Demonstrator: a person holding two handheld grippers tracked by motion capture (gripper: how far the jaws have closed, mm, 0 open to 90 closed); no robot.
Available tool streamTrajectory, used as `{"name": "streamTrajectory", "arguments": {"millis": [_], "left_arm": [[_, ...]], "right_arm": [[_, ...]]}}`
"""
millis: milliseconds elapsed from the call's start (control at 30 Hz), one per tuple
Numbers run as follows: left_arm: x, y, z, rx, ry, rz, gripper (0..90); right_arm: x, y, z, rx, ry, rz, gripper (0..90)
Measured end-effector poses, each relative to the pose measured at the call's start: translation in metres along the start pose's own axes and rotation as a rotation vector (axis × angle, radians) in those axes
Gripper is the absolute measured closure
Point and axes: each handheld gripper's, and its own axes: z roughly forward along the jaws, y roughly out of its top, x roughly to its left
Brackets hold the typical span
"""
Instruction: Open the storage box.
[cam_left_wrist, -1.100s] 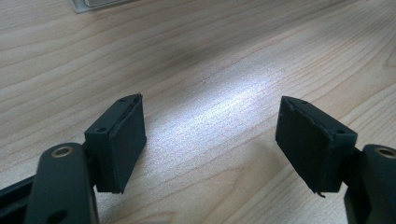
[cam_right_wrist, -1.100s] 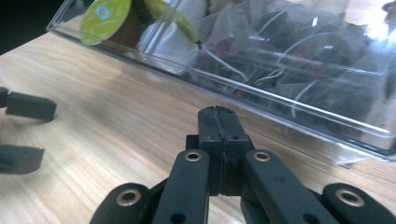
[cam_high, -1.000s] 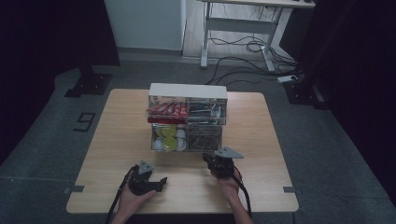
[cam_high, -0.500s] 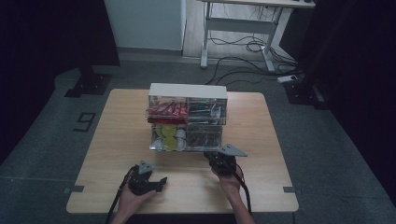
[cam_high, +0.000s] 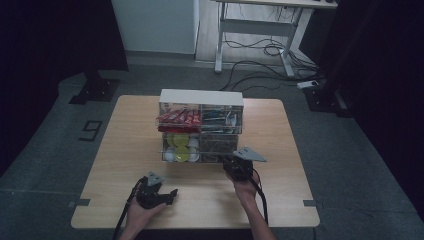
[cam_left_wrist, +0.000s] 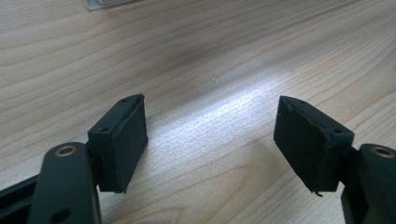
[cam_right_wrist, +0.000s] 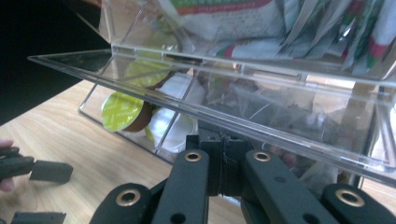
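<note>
Your right claw (cam_right_wrist: 223, 175) is pinched closed on the clear organizer's (cam_high: 201, 131) lower-right flap (cam_right_wrist: 224, 114) — mid-worktop (cam_high: 120, 150). Your left claw (cam_left_wrist: 210, 140) gapes wide, holding nothing, low over bare wood.

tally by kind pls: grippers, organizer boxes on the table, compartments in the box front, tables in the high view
Grippers: 2, the left gripper and the right gripper
Clear organizer box: 1
Compartments in its front: 4
Tables: 2, the wooden table and a white desk behind
Total: 9
</note>
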Motion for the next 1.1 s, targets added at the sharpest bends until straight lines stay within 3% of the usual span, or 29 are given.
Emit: {"name": "streamTrajectory", "arguments": {"millis": [267,633,967,1100], "left_arm": [[0.004,0.001,-0.006,-0.048,0.025,-0.031,27.5],[0.006,0.001,-0.008,-0.056,0.039,-0.038,27.5],[0.007,0.002,-0.01,-0.064,0.046,-0.044,28.1],[0.007,0.004,-0.016,-0.091,0.059,-0.054,28.8]], "right_arm": [[-0.001,0.012,0.002,-0.032,-0.002,0.012,89.1],[-0.005,0.03,0.003,-0.094,0.003,0.027,88.9],[-0.005,0.029,0.004,-0.104,0.012,0.038,87.8],[-0.005,0.028,0.004,-0.106,0.014,0.041,87.3]]}}
